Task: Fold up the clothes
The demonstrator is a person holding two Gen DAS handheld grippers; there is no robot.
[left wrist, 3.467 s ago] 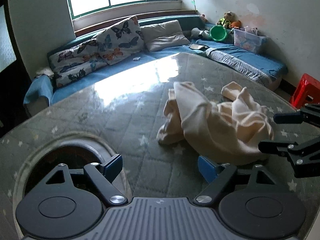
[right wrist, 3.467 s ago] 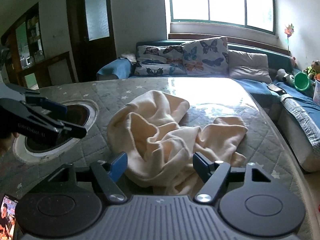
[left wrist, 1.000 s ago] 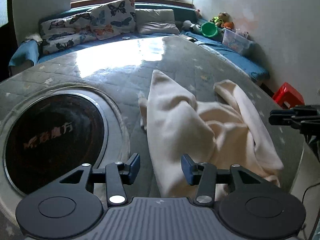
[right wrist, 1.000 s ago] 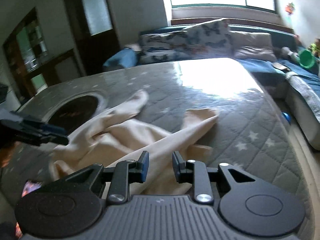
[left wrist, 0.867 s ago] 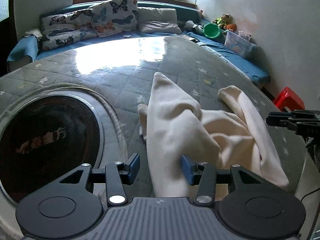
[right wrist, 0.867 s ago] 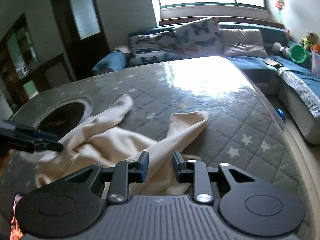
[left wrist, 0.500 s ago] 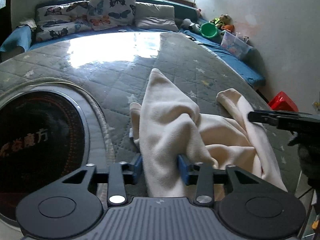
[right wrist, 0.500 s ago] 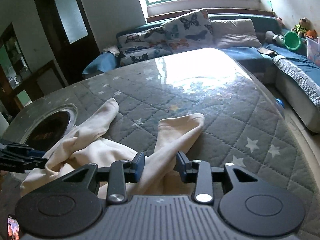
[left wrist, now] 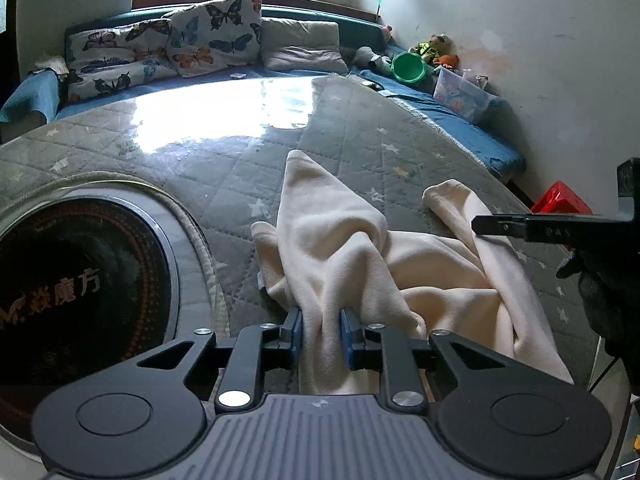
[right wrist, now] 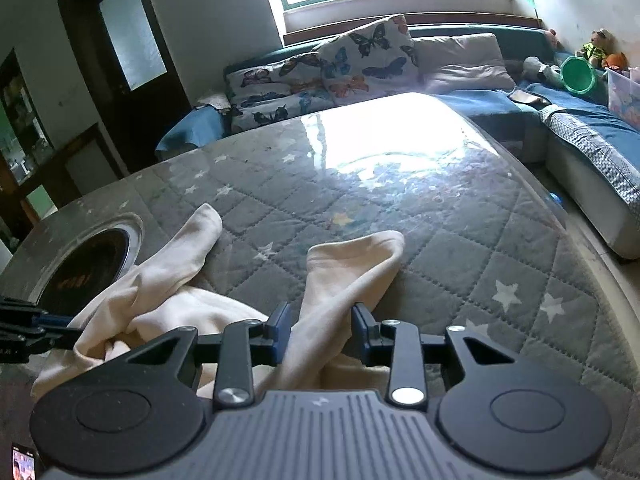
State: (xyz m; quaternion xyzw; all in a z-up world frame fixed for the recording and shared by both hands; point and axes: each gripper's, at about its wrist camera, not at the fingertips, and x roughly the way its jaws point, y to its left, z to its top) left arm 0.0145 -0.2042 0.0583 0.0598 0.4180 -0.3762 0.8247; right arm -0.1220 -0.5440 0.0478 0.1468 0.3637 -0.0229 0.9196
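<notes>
While my left gripper [left wrist: 321, 334] closes, its blue fingers [left wrist: 296, 330] press from both sides on a bunched fold of the cream garment [left wrist: 352, 264], which runs between them toward the camera. My right gripper [right wrist: 321, 334] has its fingers [right wrist: 282, 330] spread partly, with one sleeve-like end of the garment [right wrist: 348, 272] lying between them; cloth fills most of that gap, but I cannot tell whether the pads press on it.

Location of the garment: crumpled on the grey quilted star-print counter [left wrist: 224, 168], near edge, just beside the round dark inset [left wrist: 76, 280] bearing printed characters. Two tube-shaped ends point away from me across the counter, one toward the inset [right wrist: 90, 264], the other apart from it.

Seen from my left gripper, my right gripper's black tips [left wrist: 504, 226] hover over the garment's far-side end.

Beyond the garment, the counter shows a bright window glare. Past the counter stands a blue sofa [right wrist: 580, 120] with butterfly cushions [right wrist: 368, 60], a grey cushion [right wrist: 460, 62], a green bucket [right wrist: 578, 76] and soft toys. A red stool [left wrist: 560, 202] sits by the wall.
</notes>
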